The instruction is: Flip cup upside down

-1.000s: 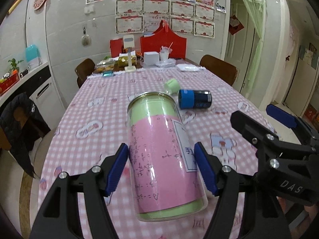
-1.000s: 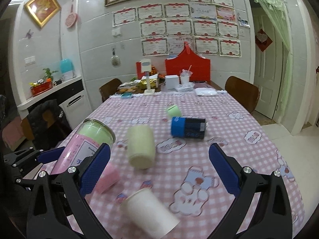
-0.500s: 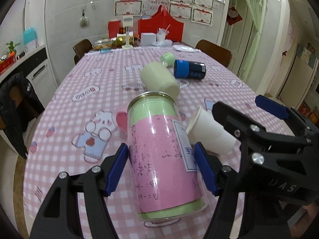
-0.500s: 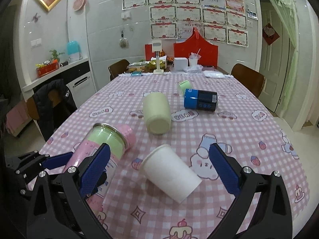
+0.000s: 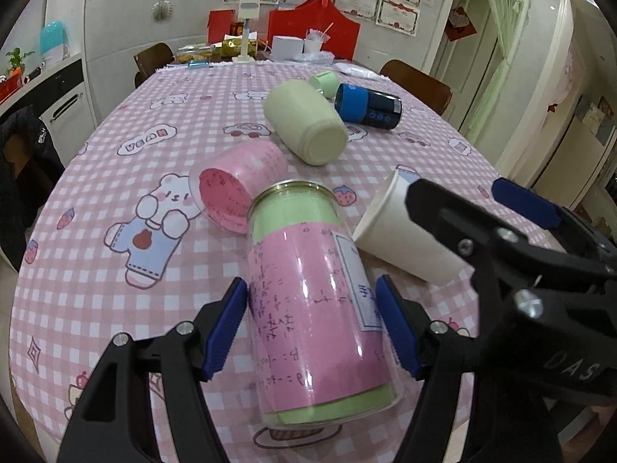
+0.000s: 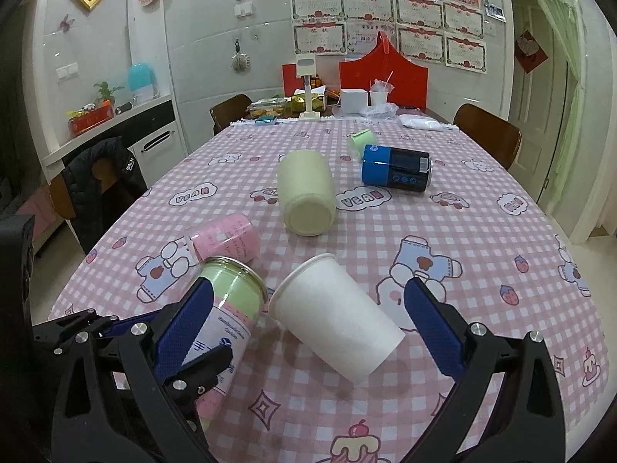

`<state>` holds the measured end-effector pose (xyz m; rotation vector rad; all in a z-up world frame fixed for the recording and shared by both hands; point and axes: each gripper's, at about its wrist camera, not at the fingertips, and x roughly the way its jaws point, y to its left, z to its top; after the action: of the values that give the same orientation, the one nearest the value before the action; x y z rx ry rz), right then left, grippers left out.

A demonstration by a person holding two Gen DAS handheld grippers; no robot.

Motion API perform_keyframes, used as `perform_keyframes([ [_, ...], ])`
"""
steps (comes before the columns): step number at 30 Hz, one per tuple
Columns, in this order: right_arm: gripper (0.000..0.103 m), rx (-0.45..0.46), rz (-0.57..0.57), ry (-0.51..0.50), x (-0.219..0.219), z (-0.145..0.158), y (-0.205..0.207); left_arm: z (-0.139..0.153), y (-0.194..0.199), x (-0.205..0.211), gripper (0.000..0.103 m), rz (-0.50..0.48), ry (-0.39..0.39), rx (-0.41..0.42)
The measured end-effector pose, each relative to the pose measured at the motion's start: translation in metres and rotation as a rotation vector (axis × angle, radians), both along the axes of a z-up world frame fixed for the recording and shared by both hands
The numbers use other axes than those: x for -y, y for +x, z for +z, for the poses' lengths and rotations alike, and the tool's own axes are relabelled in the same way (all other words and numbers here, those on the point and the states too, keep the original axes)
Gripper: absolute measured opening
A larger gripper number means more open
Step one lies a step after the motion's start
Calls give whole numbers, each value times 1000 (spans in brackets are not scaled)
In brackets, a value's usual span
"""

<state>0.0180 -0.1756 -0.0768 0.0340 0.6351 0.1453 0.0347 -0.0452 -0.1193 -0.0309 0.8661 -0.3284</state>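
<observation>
Cup [image 5: 320,301] clamped in my left gripper [image 5: 312,324] — not flipped yet.
Right gripper [image 6: 308,328] gapes wide around the white paper cup [image 6: 335,328]; inversion remains.

The desk [image 6: 482,239] is covered with a pink checked cloth. A white paper cup [image 6: 339,320], a cream cup [image 6: 306,193], a pink cup [image 6: 227,235] and a blue can [image 6: 395,168] are laid on their sides on it.

**Materials and finishes on the table**

A glossy clear plastic cup [image 5: 312,308] with a metal rim, lined with pink and green paper. A matt white paper cup [image 6: 335,324]. Checked cloth tablecloth [image 6: 443,239], matt. Gripper pads [image 6: 434,326] are ribbed blue, mounted on black plastic arms.
</observation>
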Motion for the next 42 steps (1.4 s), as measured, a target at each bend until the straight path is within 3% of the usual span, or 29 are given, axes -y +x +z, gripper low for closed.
perform_keyframes([
  [15,96,56,13,9,-3,24,-12,27,-13,-11,68,7,-13,86],
  [23,95,60,31,-4,-19,32,-13,45,-20,-49,70,120,29,159],
  [35,95,-27,59,16,-42,19,-4,38,-11,-99,70,217,31,138],
  [42,95,-220,136,110,-56,-2,12,32,-8,-119,70,255,40,136],
])
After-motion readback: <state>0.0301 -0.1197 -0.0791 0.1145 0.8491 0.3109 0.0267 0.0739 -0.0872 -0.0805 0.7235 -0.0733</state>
